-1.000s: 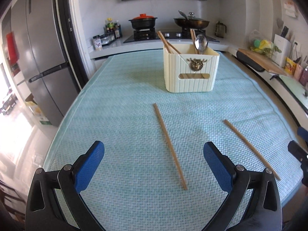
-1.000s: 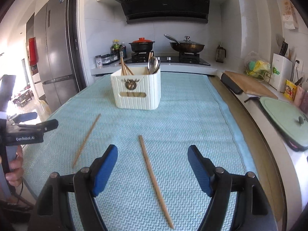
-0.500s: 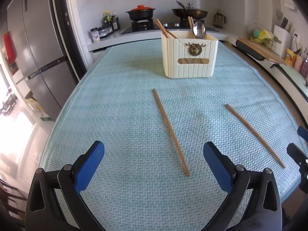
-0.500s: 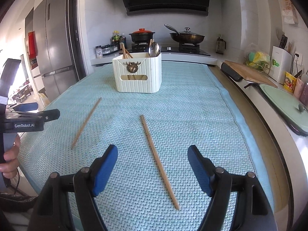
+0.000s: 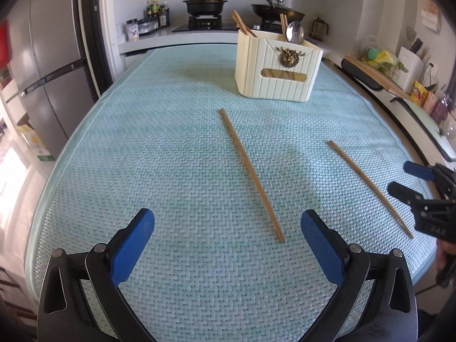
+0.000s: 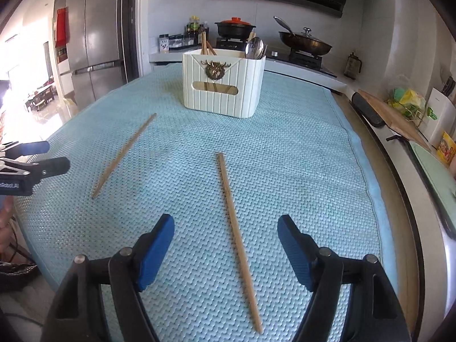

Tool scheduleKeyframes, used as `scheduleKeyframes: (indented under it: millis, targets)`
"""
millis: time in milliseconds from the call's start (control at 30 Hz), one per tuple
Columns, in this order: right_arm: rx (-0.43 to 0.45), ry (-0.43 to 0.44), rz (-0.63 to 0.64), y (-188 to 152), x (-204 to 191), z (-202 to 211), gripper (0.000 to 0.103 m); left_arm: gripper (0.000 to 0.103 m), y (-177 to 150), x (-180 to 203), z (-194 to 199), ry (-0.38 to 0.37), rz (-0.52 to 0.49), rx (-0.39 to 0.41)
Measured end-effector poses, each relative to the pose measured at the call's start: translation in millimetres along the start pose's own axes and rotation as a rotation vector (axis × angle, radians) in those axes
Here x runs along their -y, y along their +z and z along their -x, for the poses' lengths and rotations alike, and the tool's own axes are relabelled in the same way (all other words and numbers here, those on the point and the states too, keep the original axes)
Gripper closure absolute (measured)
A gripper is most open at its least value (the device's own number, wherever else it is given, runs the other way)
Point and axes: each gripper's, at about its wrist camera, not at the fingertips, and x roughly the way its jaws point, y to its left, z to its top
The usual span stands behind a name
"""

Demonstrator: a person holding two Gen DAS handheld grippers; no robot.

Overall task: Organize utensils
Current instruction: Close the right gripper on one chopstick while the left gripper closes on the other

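**Two chopsticks loose on the mat, both grippers wide and empty**

Left wrist view: the left gripper (image 5: 227, 225) hangs low over the pale blue woven mat (image 5: 159, 148) with its blue pads spread wide and nothing between them; one chopstick (image 5: 252, 174) lies flat on the mat just ahead of it, its near end reaching in between the pads' line, its far end aimed toward the cream utensil holder (image 5: 278, 68); a second chopstick (image 5: 370, 188) lies well apart to the right, near the mat's edge; the right gripper (image 5: 410, 179) pokes in at that side, close to the second stick's near end but not touching it.

From the right wrist camera, the right gripper (image 6: 226, 235) is likewise spread wide and holds nothing; the second chopstick (image 6: 239, 198) runs lengthways between its pads, flat on the mat (image 6: 299, 154); the first chopstick (image 6: 124, 155) lies off to the left, slanted, with the left gripper (image 6: 42, 156) just beside its near end.

The utensil holder (image 6: 223, 82) stands upright at the far end of the mat; chopsticks and a metal spoon (image 6: 254, 48) stick up out of it; behind it, on the stove, sit a black pot with a red lid (image 6: 235, 27) and a lidded wok (image 6: 305, 42); a grey fridge (image 6: 91, 45) stands to the left.
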Motion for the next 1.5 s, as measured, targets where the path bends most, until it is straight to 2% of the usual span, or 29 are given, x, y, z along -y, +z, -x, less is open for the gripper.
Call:
scheduleKeyframes:
  millis: [133, 233, 300, 367, 433, 500, 667, 833, 933, 1033, 1067, 1100, 1133, 1167, 1200, 1233, 1267, 1300, 1500]
  targets:
    - [-0.070, 0.054, 0.025, 28.3, 3.0, -39.7, 0.053, 0.001, 0.5, -1.5, -1.4, -0.006, 0.017, -0.011]
    - [-0.103, 0.073, 0.039, 42.2, -0.5, -67.0, 0.056, 0.001, -1.9, -3.8, -1.8, 0.009, 0.022, -0.017]
    - [-0.132, 0.075, 0.045, 46.3, -2.8, -83.1, 0.064, 0.001, -4.2, -6.4, -2.5, 0.018, 0.026, -0.023]
    - [-0.172, 0.059, 0.050, 44.5, -4.5, -97.5, 0.079, 0.001, -6.8, -9.9, -4.7, 0.027, 0.030, -0.029]
    - [-0.158, 0.065, 0.014, 42.9, 0.0, -99.4, 0.083, 0.001, -9.2, -13.0, -10.0, 0.037, 0.039, -0.044]
    - [-0.161, 0.033, -0.016, 42.0, 4.2, -100.3, 0.096, 0.001, -10.4, -15.4, -16.4, 0.035, 0.054, -0.062]
    - [-0.144, -0.025, -0.110, 29.7, 18.8, -98.3, 0.096, 0.001, 0.2, -15.5, -34.2, 0.021, 0.064, -0.082]
    - [-0.130, -0.027, -0.163, 21.6, 26.9, -95.9, 0.096, 0.001, 33.7, -14.6, -64.1, -0.012, 0.111, -0.078]
    - [-0.126, -0.041, -0.155, 20.5, 22.7, -96.8, 0.096, 0.001, 57.8, -13.0, -89.2, 0.000, 0.145, -0.098]
    - [-0.126, -0.041, -0.161, 25.4, 21.9, -98.8, 0.096, 0.003, 78.1, -6.6, -112.6, 0.039, 0.125, -0.105]
    - [-0.126, -0.039, -0.163, 25.9, 21.7, -99.6, 0.096, 0.010, 82.3, -3.0, -121.5, 0.065, 0.101, -0.120]
    - [-0.127, -0.037, -0.164, 26.5, 28.3, -96.9, 0.096, 0.031, 84.4, 1.0, -129.7, 0.083, 0.079, -0.146]
    - [-0.127, -0.037, -0.165, 26.8, 28.7, -96.7, 0.096, 0.041, 84.1, 4.2, -136.6, 0.086, 0.062, -0.176]
    - [-0.128, -0.035, -0.167, 27.1, 28.9, -97.2, 0.096, 0.044, 83.3, 9.0, -133.5, 0.107, 0.031, -0.148]
    - [-0.127, -0.034, -0.171, 23.4, 32.2, -91.0, 0.096, 0.060, 80.4, 14.0, -132.0, 0.101, -0.001, -0.151]
    - [-0.127, -0.032, -0.176, 22.9, 33.2, -90.2, 0.096, 0.068, 77.0, 17.8, -127.6, 0.081, -0.023, -0.137]
    - [-0.127, -0.030, -0.182, 22.5, 34.3, -89.7, 0.096, 0.090, 72.6, 21.5, -123.4, 0.074, -0.046, -0.133]
    - [-0.125, -0.028, -0.189, 21.3, 36.4, -87.7, 0.096, 0.097, 67.9, 25.4, -119.8, 0.069, -0.072, -0.135]
    - [-0.137, -0.020, -0.211, 17.2, 39.0, -81.1, 0.096, 0.099, 31.6, 18.3, -86.6, -0.040, -0.118, -0.156]
